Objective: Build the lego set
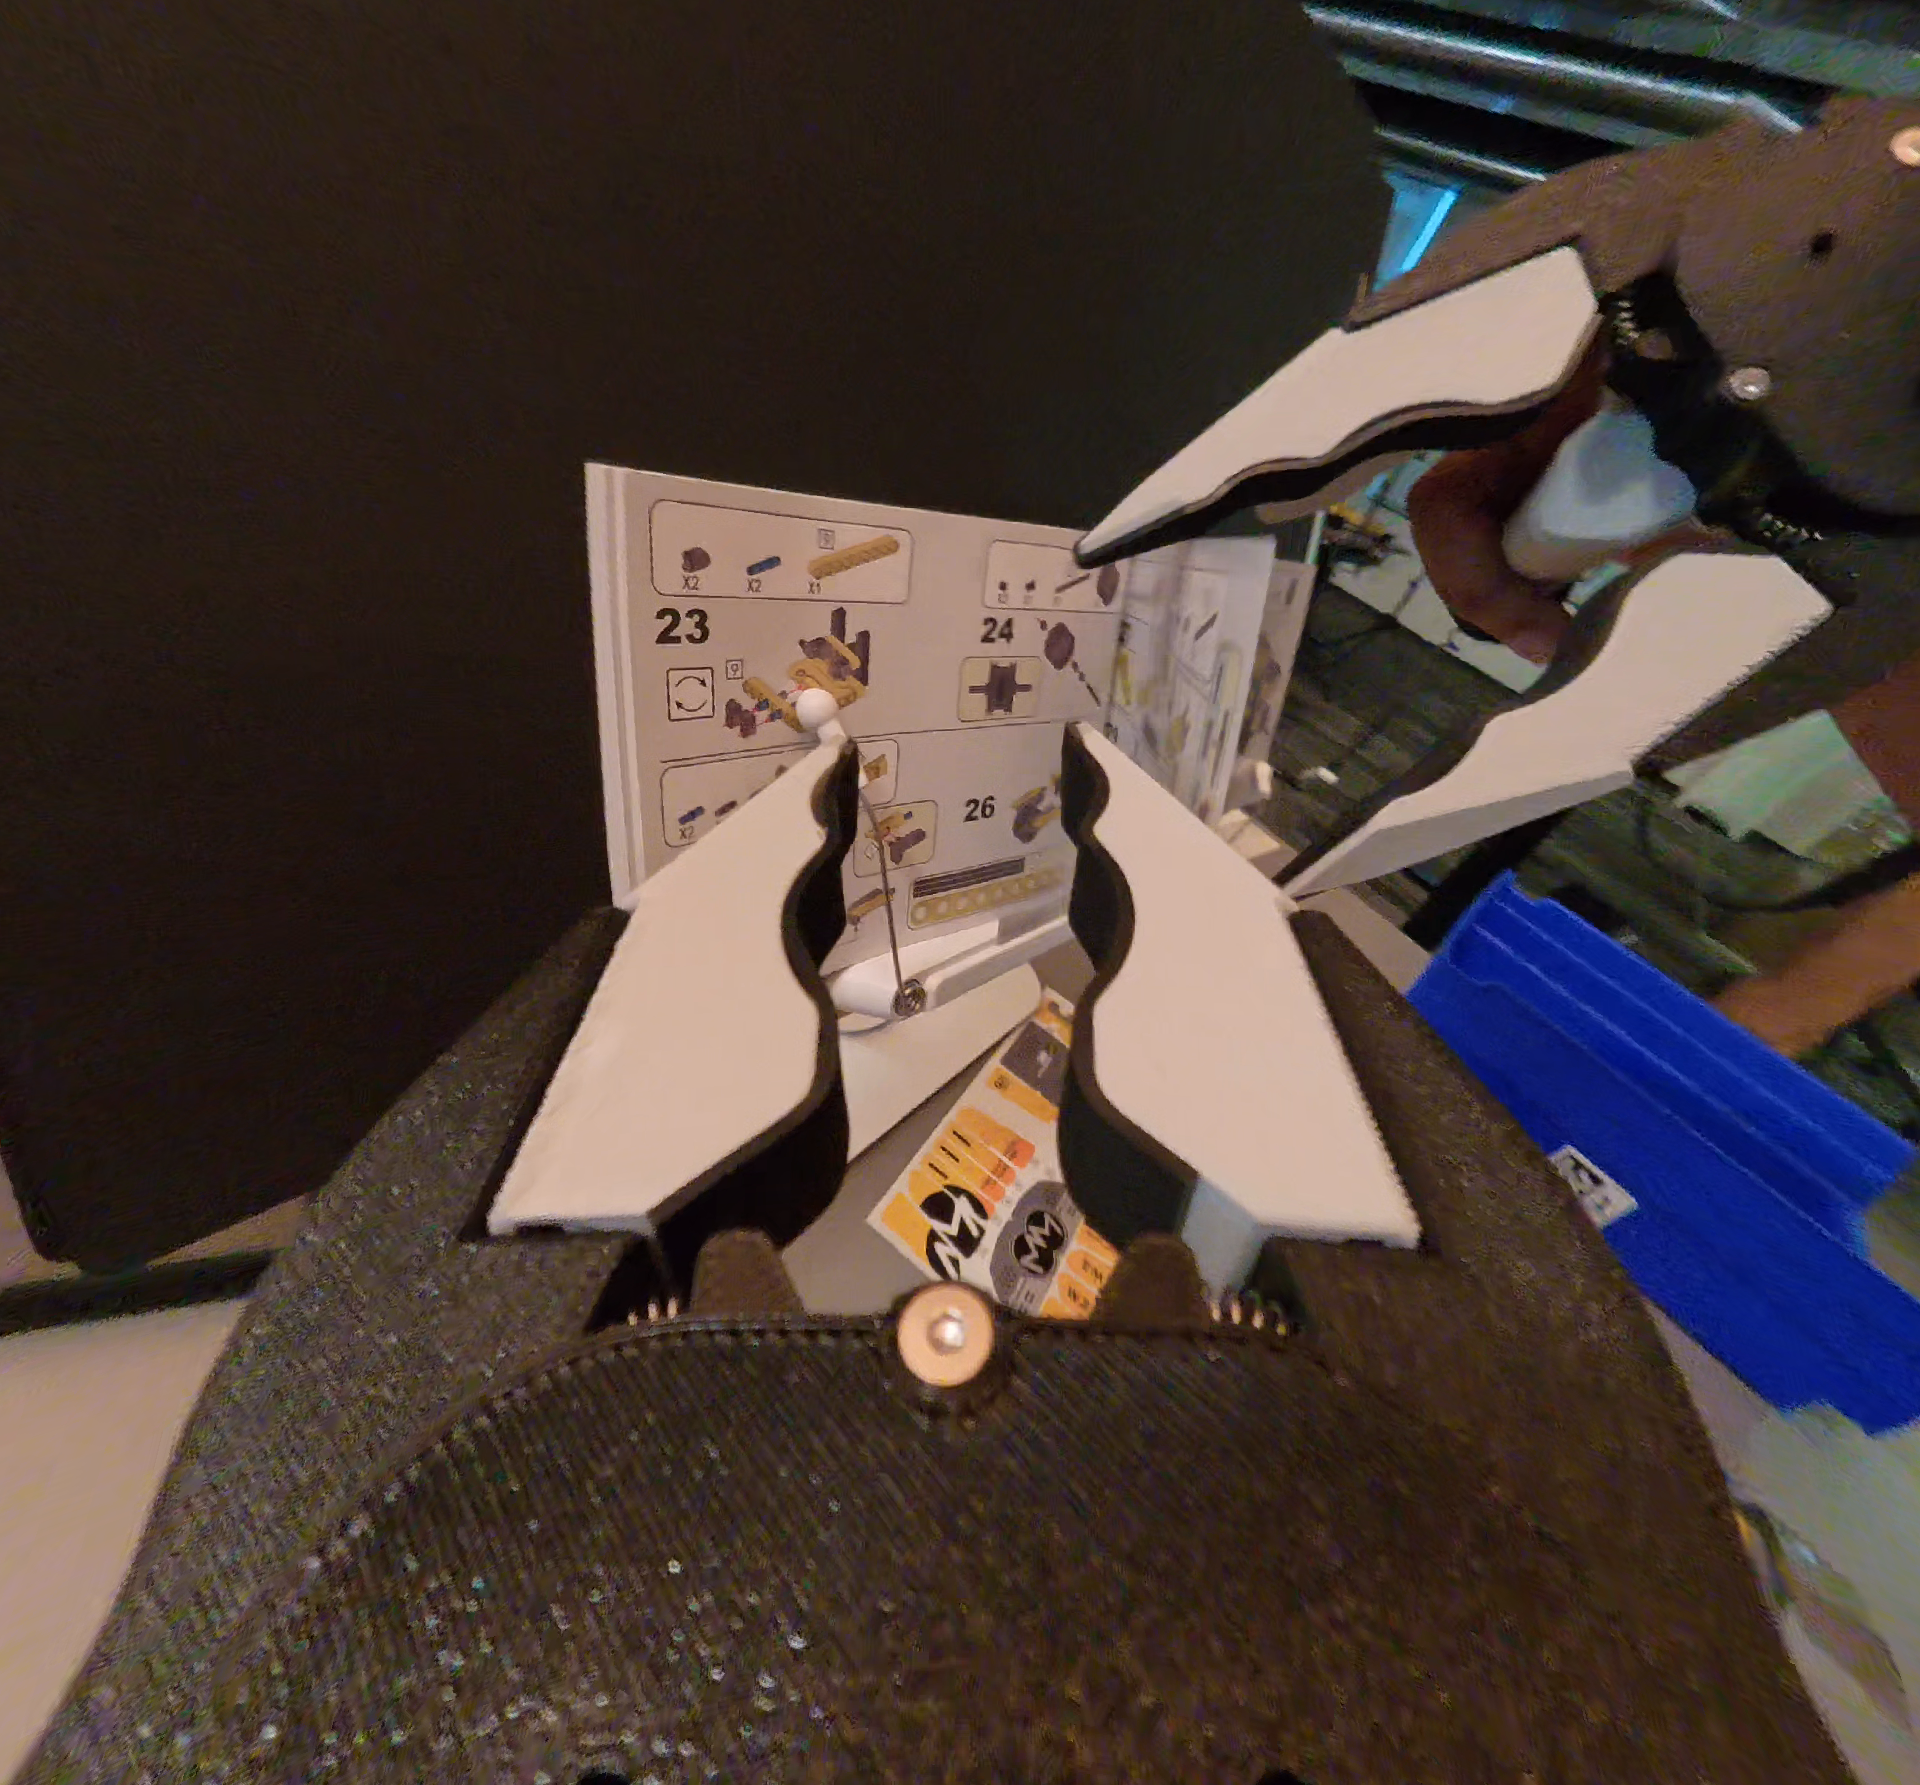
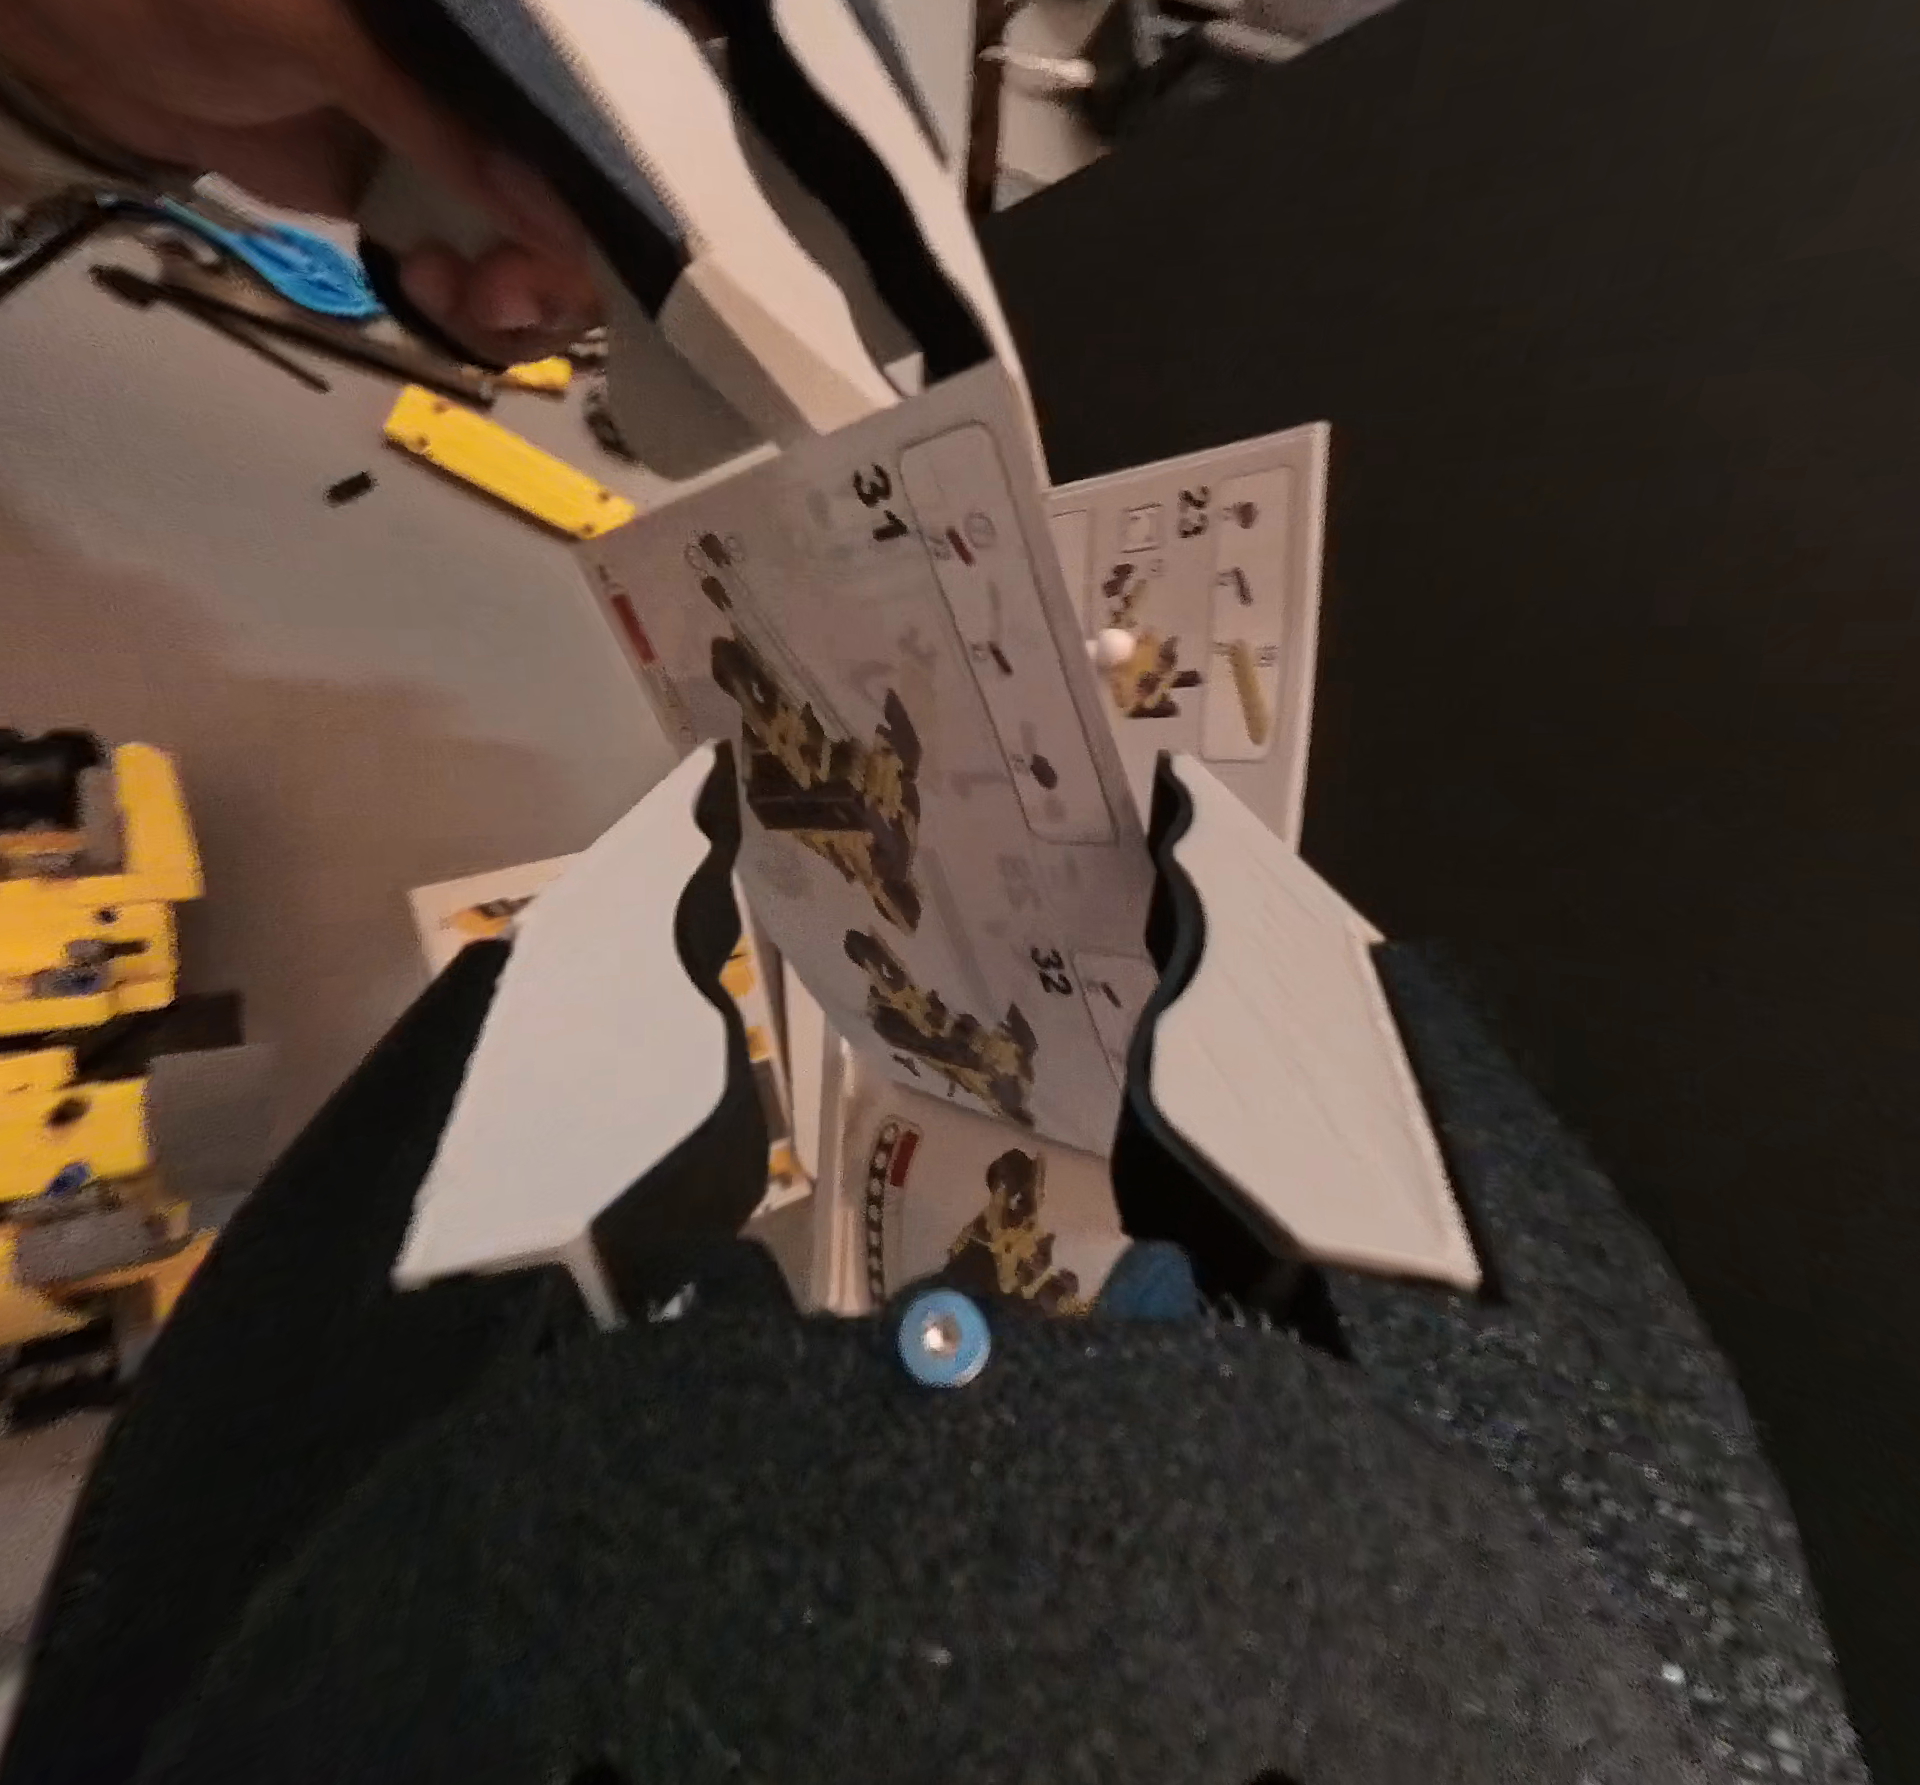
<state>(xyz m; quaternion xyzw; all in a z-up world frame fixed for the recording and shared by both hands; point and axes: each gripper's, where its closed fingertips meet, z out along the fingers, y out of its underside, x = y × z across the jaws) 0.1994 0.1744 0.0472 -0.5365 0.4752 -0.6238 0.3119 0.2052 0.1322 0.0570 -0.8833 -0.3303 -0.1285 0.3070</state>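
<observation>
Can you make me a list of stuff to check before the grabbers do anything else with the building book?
1. Left gripper open: ok, a wide gap shows between its fingers.
2. Right gripper open: ok, fingers apart around a loose page.
3. Page gripped by the right gripper: cannot tell, the picture is blurred.
4. Instruction booklet upright on its stand: ok.
5. Stand's wire clip against the open page: ok.
6. Blue bin apart from both grippers: ok.

printed instruction booklet [image 1: 831, 655], sticker sheet [image 1: 997, 1205]
</observation>
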